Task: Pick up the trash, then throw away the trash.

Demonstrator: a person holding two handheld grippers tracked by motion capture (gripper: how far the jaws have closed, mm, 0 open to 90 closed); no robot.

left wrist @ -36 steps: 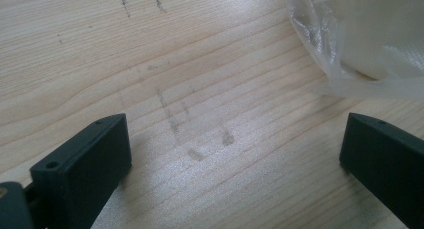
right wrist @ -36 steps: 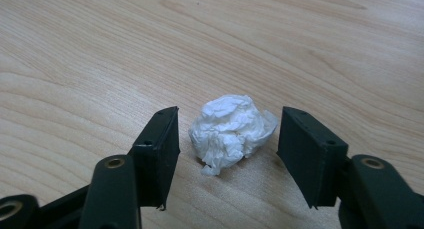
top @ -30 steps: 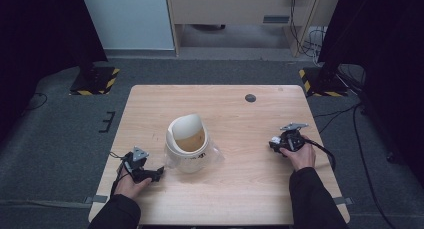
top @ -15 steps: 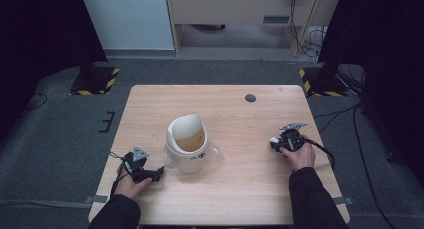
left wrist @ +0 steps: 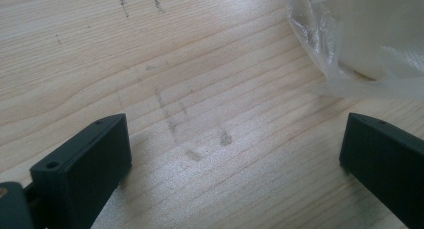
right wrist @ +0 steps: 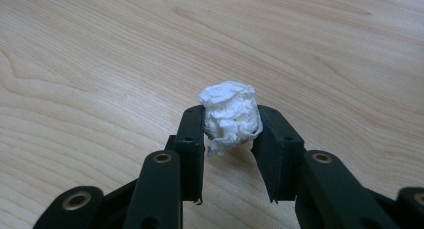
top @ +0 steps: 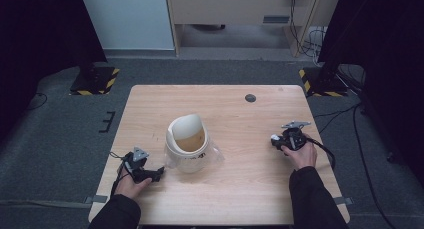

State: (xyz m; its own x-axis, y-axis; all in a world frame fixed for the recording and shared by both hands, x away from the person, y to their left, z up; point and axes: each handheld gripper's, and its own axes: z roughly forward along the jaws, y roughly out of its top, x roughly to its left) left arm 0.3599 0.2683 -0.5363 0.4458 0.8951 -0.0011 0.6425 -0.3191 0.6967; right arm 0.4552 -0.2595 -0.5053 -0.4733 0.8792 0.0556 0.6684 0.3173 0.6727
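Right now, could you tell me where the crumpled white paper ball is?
The crumpled white paper ball is pinched in the right gripper, just above the wooden table at its right side, well right of the white bin.

1. Left gripper low on the table; bin just beyond its jaws, to the right and farther from the person.
2. Bag liner ahead-right of the left jaws, edge lying on the table.
3. Paper wad between the right gripper's jaws.
4. Right gripper well right of the bin; round insert behind it, near the far edge.
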